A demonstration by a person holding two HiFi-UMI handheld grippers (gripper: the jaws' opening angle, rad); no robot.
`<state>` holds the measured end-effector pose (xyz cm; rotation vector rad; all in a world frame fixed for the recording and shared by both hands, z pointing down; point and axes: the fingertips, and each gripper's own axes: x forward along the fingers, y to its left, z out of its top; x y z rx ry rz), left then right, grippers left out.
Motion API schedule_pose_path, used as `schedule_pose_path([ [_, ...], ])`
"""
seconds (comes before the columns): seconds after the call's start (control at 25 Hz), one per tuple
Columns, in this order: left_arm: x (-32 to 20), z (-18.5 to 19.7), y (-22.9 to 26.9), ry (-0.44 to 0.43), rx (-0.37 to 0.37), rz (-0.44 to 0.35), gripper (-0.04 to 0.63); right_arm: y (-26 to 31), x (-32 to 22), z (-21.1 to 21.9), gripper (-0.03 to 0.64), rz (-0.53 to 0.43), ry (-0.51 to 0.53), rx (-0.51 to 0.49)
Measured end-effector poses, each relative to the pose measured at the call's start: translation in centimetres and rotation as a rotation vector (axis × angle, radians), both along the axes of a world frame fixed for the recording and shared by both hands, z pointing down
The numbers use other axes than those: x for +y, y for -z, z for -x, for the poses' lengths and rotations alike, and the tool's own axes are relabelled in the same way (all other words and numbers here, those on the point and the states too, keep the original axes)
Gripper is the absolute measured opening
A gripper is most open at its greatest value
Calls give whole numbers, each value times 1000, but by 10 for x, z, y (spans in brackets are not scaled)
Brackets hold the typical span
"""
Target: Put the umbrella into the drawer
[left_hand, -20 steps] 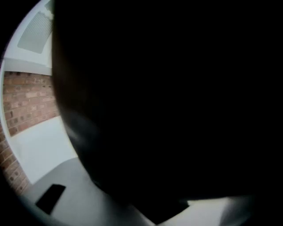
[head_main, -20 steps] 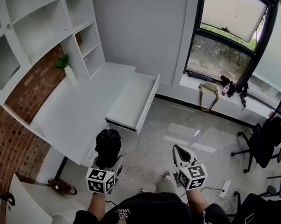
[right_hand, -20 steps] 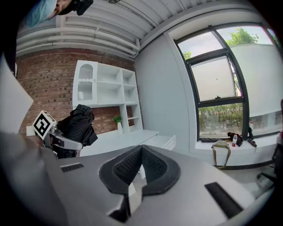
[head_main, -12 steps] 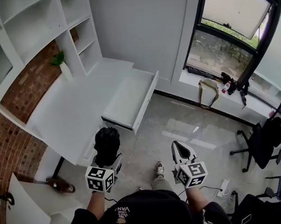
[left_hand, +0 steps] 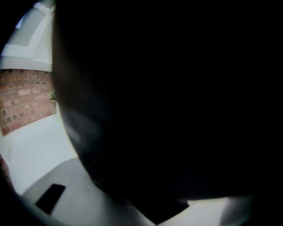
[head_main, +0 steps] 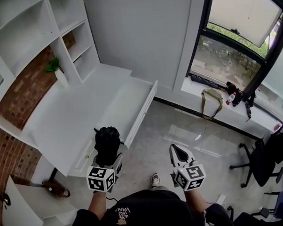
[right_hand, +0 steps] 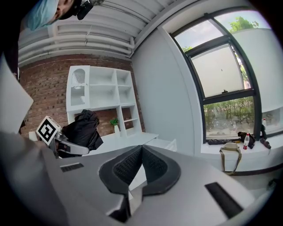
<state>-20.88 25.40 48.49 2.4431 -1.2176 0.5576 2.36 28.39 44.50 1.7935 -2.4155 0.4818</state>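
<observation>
A black folded umbrella [head_main: 107,143] stands up out of my left gripper [head_main: 107,158], which is shut on it just off the near edge of the white desk [head_main: 62,123]. That same black cloth [left_hand: 168,101] fills almost the whole left gripper view. The open white drawer [head_main: 142,112] juts from the desk ahead of the umbrella and looks empty inside. My right gripper [head_main: 176,151] hangs over the floor to the right, shut with nothing in it. The right gripper view shows its pads [right_hand: 128,165] meeting, the umbrella [right_hand: 84,130] at left, and the drawer [right_hand: 166,143] beyond.
White shelves [head_main: 39,30] with a small potted plant [head_main: 55,72] back the desk against a brick wall. A bag [head_main: 211,100] and a bottle [head_main: 230,98] lie on the window sill. An office chair [head_main: 263,156] stands at right, and a white cabinet door [head_main: 19,211] at lower left.
The desk and open drawer have come nearer and slid left and down in the head view. Both grippers keep their places, the umbrella still in the left one.
</observation>
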Motion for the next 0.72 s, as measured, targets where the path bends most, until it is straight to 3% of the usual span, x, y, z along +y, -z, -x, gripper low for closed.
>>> schedule_pose_path([
  [0.36, -58, -56, -7, 62, -24, 10, 219, -1, -72, -57, -2, -6, 65, -10],
  [0.72, -96, -72, -18, 115, -45, 26, 219, -10, -111, -87, -2, 6, 87, -11],
])
